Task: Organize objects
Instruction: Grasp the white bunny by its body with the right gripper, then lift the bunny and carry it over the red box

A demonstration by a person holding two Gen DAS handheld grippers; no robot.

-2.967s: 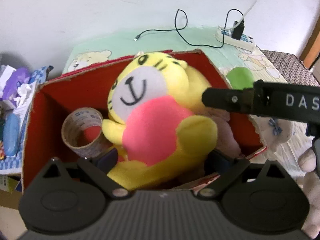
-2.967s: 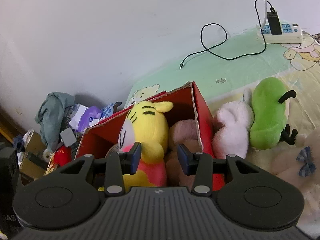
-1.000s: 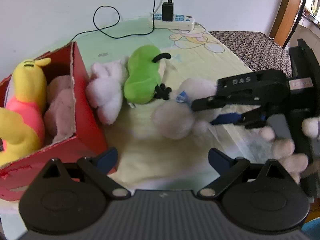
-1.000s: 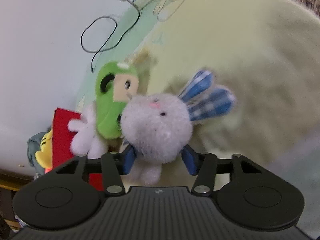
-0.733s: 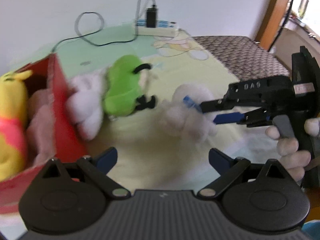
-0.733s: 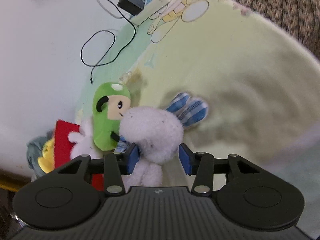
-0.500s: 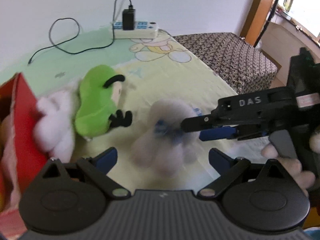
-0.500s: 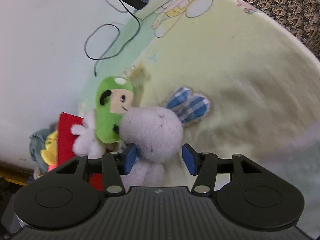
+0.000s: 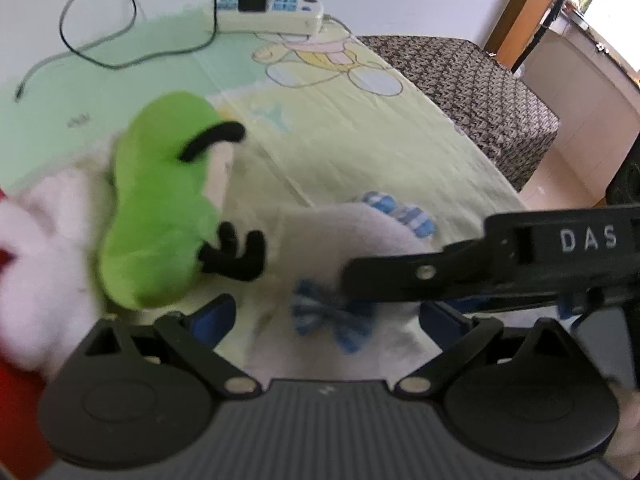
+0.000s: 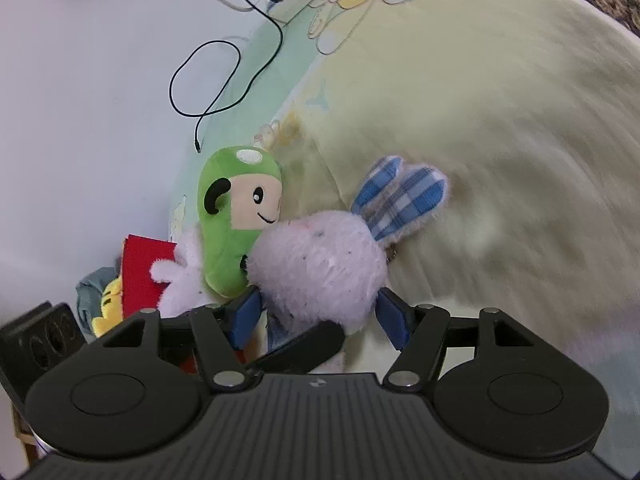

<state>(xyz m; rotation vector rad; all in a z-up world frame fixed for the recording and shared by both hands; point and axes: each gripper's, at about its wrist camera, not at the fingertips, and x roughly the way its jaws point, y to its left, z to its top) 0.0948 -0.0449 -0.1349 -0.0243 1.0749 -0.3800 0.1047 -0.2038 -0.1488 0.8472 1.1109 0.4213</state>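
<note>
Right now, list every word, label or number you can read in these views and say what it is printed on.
"DAS": raised white letters on the black arm of the right gripper, seen from the left wrist view.
Power strip: its blue socket markings are too blurred to read.
Cartoon bedsheet: pictures only, no legible words.
Nothing else legible.

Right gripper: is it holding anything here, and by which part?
The right gripper is open, its blue pads either side of the white bunny plush, at the body below the head. No firm hold shows. The left gripper holds nothing.
</note>
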